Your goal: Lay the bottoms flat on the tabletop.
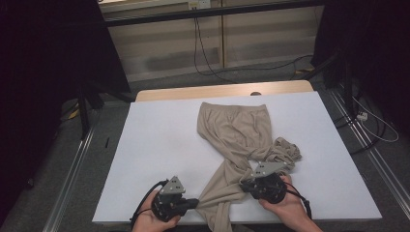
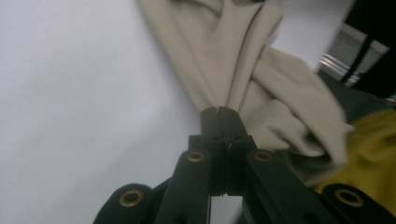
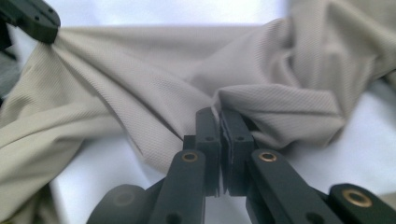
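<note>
Two grippers are seen in the high view at the near edge of the white bench [image 1: 145, 145]: the left gripper [image 1: 194, 203] and the right gripper [image 1: 243, 184] flank one leg of the beige knit trousers [image 1: 234, 130], whose long axis runs away from the person. In the left gripper view, the fingers [image 2: 211, 122] are clamped on the leg's edge. In the right gripper view, the fingers [image 3: 208, 123] are clamped on a fold.

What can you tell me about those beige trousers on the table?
The beige, finely ribbed fabric trousers lie crumpled on the white table, waistband at the far end. One leg is bunched up at the right; the other trails over the near edge. The left gripper and right gripper each pinch the cloth with jaws shut.
</note>
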`<action>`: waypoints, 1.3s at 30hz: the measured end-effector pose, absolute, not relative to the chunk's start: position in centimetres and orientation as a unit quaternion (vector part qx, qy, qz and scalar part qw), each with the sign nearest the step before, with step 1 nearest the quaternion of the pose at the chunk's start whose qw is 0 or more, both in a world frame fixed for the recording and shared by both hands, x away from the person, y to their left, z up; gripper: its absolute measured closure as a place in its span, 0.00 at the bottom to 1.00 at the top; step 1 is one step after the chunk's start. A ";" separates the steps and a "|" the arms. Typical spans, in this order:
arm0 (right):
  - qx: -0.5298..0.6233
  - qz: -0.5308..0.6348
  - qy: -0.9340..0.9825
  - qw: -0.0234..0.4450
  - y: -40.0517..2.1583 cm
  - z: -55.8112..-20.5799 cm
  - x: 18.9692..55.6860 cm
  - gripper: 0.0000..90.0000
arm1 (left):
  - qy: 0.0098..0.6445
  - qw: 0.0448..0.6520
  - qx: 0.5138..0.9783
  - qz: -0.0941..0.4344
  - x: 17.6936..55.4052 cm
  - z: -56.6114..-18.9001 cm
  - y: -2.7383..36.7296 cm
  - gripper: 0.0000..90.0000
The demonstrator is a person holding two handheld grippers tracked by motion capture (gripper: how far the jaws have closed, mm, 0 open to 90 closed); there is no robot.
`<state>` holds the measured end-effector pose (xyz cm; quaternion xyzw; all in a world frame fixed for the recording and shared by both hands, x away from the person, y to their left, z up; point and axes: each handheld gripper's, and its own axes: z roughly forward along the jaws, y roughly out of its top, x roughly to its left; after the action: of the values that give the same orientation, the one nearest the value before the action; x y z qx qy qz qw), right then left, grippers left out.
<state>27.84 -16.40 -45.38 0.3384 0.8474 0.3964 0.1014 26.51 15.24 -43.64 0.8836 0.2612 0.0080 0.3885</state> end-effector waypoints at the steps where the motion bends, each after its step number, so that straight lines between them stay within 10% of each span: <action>1: 0.338 0.390 0.851 0.092 -16.5 -45.3 26.9 0.98 | 0.260 0.391 0.883 0.007 26.0 -43.6 15.4 1.00; 11: 0.354 0.398 0.836 0.132 -18.1 -44.3 25.4 0.72 | 0.283 0.406 0.868 0.049 29.1 -43.4 14.6 0.75; 20: 0.307 0.410 0.848 0.134 -15.1 -44.2 26.8 0.73 | 0.255 0.379 0.886 0.085 33.2 -44.9 9.5 0.59; 24: 0.296 0.379 0.870 0.106 -14.3 -46.0 27.4 0.70 | 0.254 0.361 0.893 0.087 33.0 -45.5 8.5 0.77; 25: 0.295 0.384 0.868 0.108 -14.3 -46.2 27.4 0.70 | 0.250 0.362 0.894 0.085 32.7 -45.5 8.6 1.00; 39: 0.286 0.391 0.869 0.104 -14.5 -45.9 26.1 0.66 | 0.290 0.352 0.888 0.049 28.8 -44.5 13.9 1.00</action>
<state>26.12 -14.48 -45.89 0.2861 0.8687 0.3907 0.1044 28.84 13.87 -44.46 0.8884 0.2901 0.0492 0.3524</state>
